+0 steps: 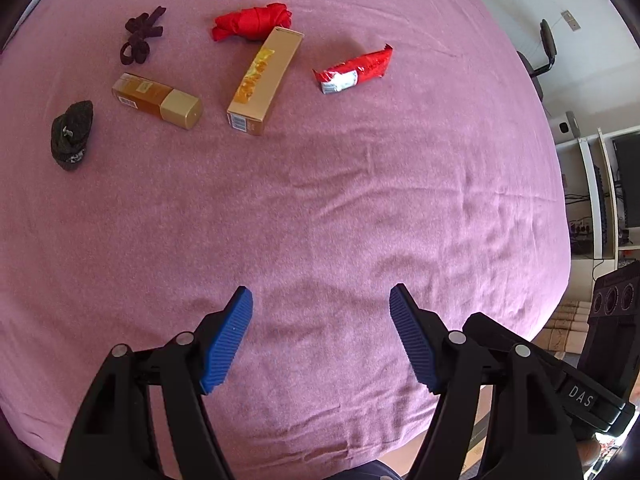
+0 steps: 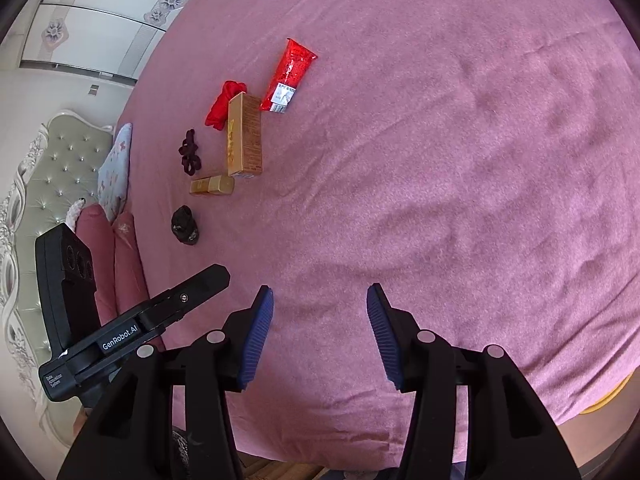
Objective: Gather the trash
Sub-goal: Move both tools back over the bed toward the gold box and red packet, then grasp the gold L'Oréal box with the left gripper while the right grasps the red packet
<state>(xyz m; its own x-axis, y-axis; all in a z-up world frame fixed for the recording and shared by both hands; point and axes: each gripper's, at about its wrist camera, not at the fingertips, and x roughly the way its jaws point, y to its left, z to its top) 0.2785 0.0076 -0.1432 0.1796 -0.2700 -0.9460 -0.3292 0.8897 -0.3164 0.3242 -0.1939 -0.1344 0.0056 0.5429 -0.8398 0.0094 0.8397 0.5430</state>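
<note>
I've got both tools over the pink bed sheet (image 1: pixel 360 200), angled down at it; left tool (image 1: pixel 321 336) has its blue pads spread wide, nothing between them, only bare sheet underneath; right tool (image 2: pixel 320 332) is parted too, somewhat narrower, also holding nothing. All the trash sits in one loose cluster well ahead of both tools; red snack wrapper (image 1: pixel 354 72) lies flat on its own to the right of the group in the left wrist view; long gold box (image 1: pixel 266 80) lies on its side beside it, one end touching or overlapping the crumpled red cloth (image 1: pixel 252 22), can't tell which; gold bottle (image 1: pixel 158 100) lies on its side left of the box, apart from it; dark hair tie (image 1: pixel 140 36) sits further back; black bundle (image 1: pixel 72 136) is nearest the sheet's left edge. In the right wrist view I see the left tool's black body at lower left, pillows (image 2: pixel 116 164) and a tufted headboard (image 2: pixel 60 168) beyond the sheet edge; in the left wrist view a chair (image 1: pixel 544 50) and shelving (image 1: pixel 600 192) off to the right.
</note>
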